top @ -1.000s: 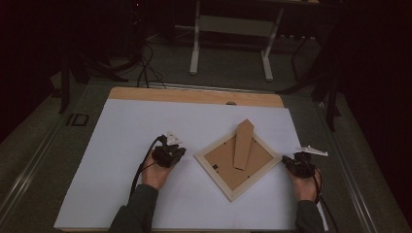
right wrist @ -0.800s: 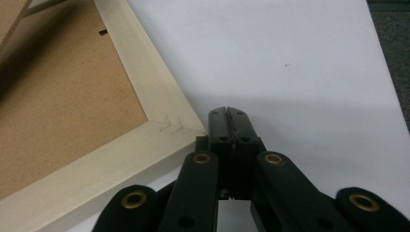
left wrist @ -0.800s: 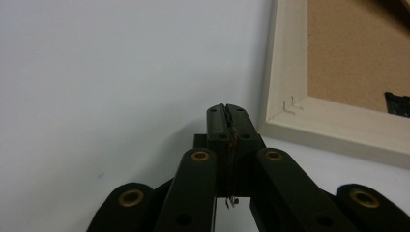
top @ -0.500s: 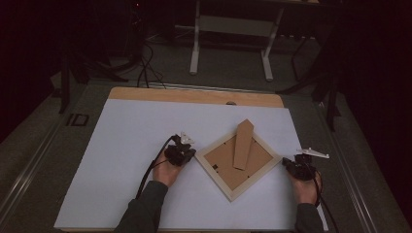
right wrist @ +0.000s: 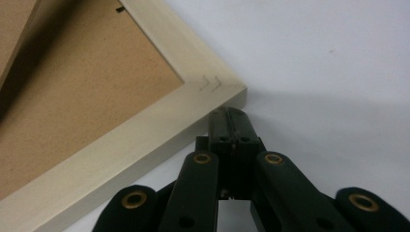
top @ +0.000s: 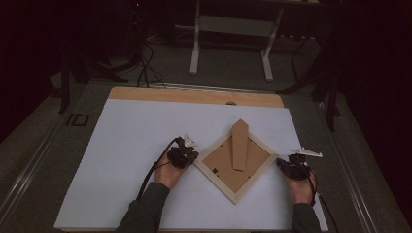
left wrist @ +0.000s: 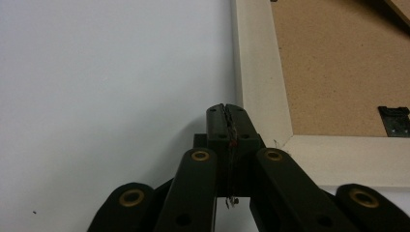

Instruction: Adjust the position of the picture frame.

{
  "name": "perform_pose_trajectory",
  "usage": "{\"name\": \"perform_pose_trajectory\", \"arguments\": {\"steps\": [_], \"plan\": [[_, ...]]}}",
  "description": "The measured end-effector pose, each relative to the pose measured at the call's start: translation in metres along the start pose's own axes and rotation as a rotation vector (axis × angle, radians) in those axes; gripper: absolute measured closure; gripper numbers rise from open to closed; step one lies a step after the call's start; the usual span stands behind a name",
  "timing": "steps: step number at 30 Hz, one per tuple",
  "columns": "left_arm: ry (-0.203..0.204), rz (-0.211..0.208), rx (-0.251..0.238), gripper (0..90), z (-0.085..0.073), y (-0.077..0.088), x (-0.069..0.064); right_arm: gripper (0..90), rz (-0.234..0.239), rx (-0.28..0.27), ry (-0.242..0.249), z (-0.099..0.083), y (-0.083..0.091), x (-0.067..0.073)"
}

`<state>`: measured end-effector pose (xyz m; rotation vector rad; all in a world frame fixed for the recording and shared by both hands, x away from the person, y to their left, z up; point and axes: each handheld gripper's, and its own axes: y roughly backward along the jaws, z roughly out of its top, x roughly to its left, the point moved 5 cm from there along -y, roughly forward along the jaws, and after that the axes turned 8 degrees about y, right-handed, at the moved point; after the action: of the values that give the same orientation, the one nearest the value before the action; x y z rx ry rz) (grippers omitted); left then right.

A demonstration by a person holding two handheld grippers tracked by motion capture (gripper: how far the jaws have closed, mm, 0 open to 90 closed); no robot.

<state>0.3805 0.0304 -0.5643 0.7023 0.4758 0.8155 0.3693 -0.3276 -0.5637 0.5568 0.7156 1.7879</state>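
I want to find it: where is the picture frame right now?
In the high view, the picture frame lies face down on the white board, right of middle, between the left claw and right claw.

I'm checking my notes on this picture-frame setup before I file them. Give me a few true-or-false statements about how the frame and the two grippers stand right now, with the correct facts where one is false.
1. The picture frame lies back side up on the white board. True.
2. The left gripper has its jaws wide open. False: they are shut together with nothing between them.
3. The right gripper is at a corner of the frame. True: its shut tips sit just beside the right corner.
4. The frame's stand flap has been removed. False: it lies along the brown backing.
5. The left gripper holds the frame off the board. False: the frame lies flat, and the gripper is next to its left corner.
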Motion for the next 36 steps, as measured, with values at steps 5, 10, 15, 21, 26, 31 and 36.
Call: {"name": "perform_pose_trajectory", "arguments": {"steps": [5, 10, 15, 21, 26, 31, 36], "plan": [[0.004, -0.003, -0.009, 90.0, 0.0, 0.0, -0.002, 90.0, 0.015, 0.001, 0.002, 0.0, -0.001, 0.003], [0.007, -0.013, -0.025, 90.0, 0.001, 0.0, -0.006, 90.0, 0.038, 0.002, 0.014, 0.002, -0.002, 0.01], [0.005, -0.015, -0.025, 90.0, 0.001, 0.0, -0.008, 90.0, 0.046, 0.007, 0.039, 0.003, -0.004, 0.016], [0.008, -0.022, -0.03, 90.0, 0.0, 0.001, -0.008, 90.0, 0.059, 0.009, 0.052, 0.003, -0.004, 0.021], [0.018, -0.026, -0.026, 90.0, -0.002, 0.0, -0.009, 90.0, 0.071, 0.018, 0.077, 0.003, -0.005, 0.03], [0.019, -0.029, -0.023, 90.0, -0.004, -0.002, -0.01, 90.0, 0.079, 0.023, 0.096, 0.004, -0.005, 0.035], [0.027, -0.028, -0.025, 90.0, -0.005, -0.002, -0.01, 90.0, 0.095, 0.029, 0.108, 0.005, -0.006, 0.043]]}}
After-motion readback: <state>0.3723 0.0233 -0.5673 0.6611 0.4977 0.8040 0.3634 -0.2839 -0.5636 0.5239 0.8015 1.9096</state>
